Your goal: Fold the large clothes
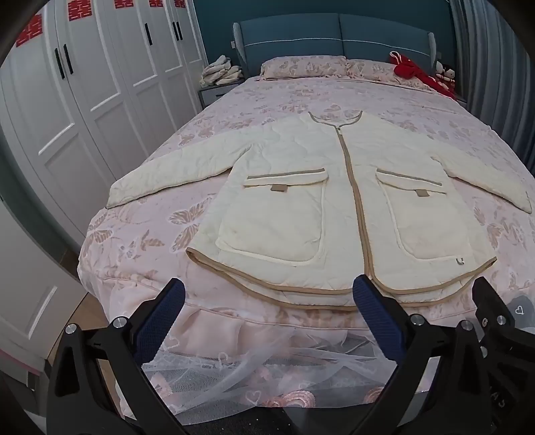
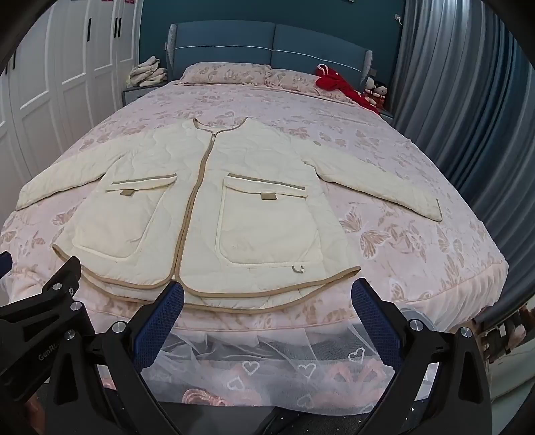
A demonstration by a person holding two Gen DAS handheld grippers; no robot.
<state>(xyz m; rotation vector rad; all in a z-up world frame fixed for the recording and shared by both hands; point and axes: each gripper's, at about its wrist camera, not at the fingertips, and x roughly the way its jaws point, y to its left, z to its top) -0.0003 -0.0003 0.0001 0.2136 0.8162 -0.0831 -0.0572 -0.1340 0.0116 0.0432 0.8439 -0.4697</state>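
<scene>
Pink floral bed (image 1: 267,100): cream jacket (image 1: 301,200) flat, zipped, hem at foot edge. Left gripper (image 1: 269,321) and right gripper (image 2: 267,321) fully spread, empty. Folding not yet begun; probably a sleeve first.

I see a bedroom with a dark teal wall (image 1: 217,20) behind a blue padded headboard (image 1: 334,36). White wardrobe doors (image 1: 100,67) with black handles line the left side. Grey-blue curtains (image 2: 468,100) hang on the right. The bed (image 2: 384,150) wears a pink butterfly-print cover, and pale wood floor (image 1: 97,308) shows beside it.
</scene>
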